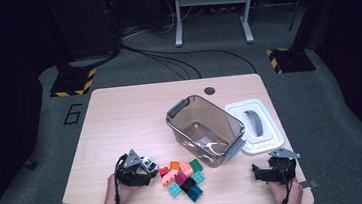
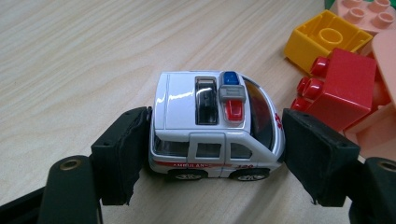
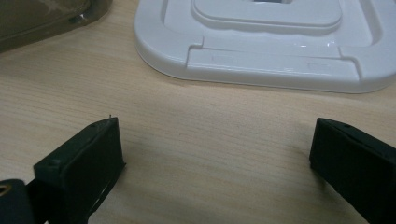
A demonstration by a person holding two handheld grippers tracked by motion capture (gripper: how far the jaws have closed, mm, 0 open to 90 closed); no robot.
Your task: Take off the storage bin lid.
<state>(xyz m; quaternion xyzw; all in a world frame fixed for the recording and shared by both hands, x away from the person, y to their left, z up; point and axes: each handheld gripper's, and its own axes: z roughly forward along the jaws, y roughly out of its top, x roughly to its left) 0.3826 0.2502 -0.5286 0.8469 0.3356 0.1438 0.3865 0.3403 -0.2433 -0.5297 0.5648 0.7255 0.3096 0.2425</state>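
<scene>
While the left gripper (image 2: 215,154) clamps one toy ambulance (image 2: 215,126), the right gripper (image 3: 217,163) gapes wide near one white lid (image 3: 280,51); one bin (image 1: 204,130) stands far.

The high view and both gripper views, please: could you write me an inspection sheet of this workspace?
Surface: light wooden table, round hole near its far edge.
Job's things: white toy ambulance on its wheels, clamped front and rear by the left tool; open, empty smoky bin; white lid lying beside the bin.
Clutter: pile of coloured building blocks right beside the ambulance.
Grippers: left tool shut on the ambulance; right tool open over bare wood, in front of the lid.
Cables: black leads on the floor beyond the table; one trails from each tool.
Surroundings: grey carpet, hazard-striped stand bases, white frame legs, floor marking "6".
</scene>
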